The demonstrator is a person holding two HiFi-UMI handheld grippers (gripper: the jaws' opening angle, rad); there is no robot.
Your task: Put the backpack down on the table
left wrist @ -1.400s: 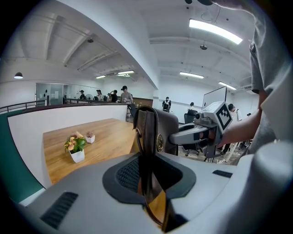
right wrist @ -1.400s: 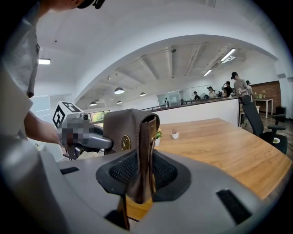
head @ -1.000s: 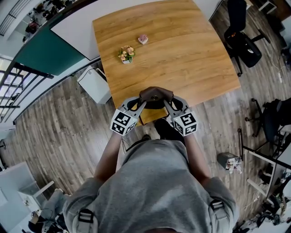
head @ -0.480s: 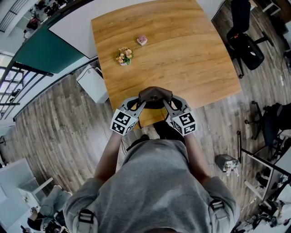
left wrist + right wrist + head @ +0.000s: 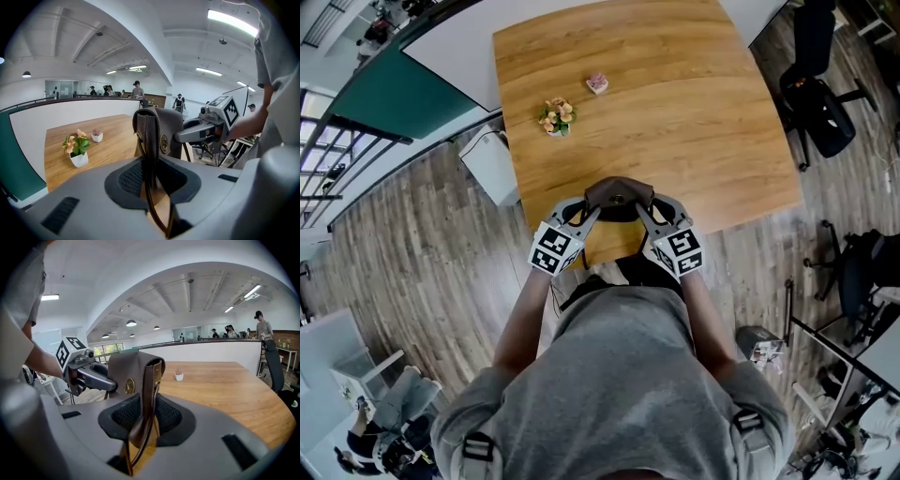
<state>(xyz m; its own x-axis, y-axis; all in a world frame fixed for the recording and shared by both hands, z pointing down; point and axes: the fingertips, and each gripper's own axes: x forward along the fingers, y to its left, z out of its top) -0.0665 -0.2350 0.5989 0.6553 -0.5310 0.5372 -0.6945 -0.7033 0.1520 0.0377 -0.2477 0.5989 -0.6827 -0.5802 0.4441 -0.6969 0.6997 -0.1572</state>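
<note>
Wood-plank flooring is being shown around a light wooden table [image 5: 694, 112], with the person standing at its near edge.

1. Left gripper [image 5: 589, 214]: its jaws are being held narrow, clamped on a brown leather side strip of the backpack [image 5: 619, 195]. In the left gripper view the strip is being pinched between the two ribbed pads, with thin straps hanging down through the gap.
2. Right gripper [image 5: 649, 214]: its jaws are likewise being held narrow and are clamped on the opposite side strip of the same bag.
3. Backpack position: the small brown bag is being carried upright between the two grippers, directly ahead of both sets of jaws, over the near edge of the table. A round brass emblem is being shown on its face. Whether its base is touching the tabletop cannot be told.
4. Further out: a white pot of flowers [image 5: 559, 114] is being seen on the table's left part, well apart from the bag. A smaller pink pot [image 5: 596, 83] is being seen beyond it. A black office chair [image 5: 814, 94] is being seen beside the table's right edge.
</note>
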